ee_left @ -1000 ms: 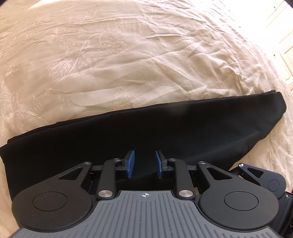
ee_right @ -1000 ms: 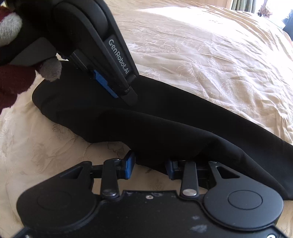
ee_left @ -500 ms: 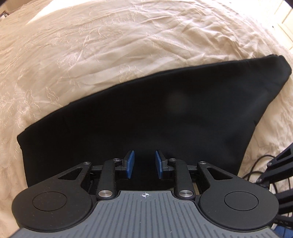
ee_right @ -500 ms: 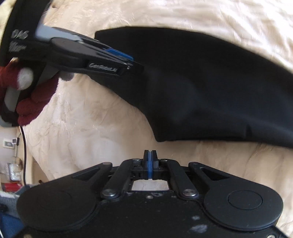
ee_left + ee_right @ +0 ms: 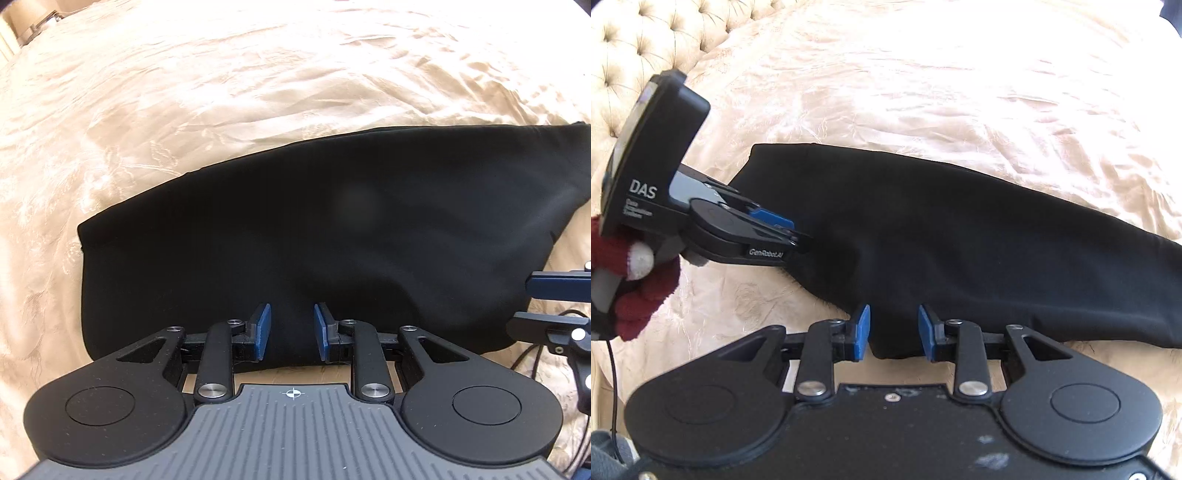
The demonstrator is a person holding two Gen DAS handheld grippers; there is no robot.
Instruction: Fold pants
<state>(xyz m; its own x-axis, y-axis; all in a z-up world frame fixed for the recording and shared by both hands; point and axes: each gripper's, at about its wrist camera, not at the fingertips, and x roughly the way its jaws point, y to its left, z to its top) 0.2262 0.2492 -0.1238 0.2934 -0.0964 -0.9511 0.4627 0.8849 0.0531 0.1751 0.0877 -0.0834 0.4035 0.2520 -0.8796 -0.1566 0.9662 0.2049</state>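
The black pants (image 5: 332, 229) are lying folded lengthwise across the cream bedspread (image 5: 221, 92) of the bed. The left gripper (image 5: 291, 328) is sitting released at the near edge of the cloth, its blue pads (image 5: 263, 326) parted with fabric between them but not pinched. The right gripper (image 5: 894, 328) is likewise spread apart, a corner of the pants lying in its gap. A maroon-gloved hand (image 5: 635, 288) is holding the left tool.
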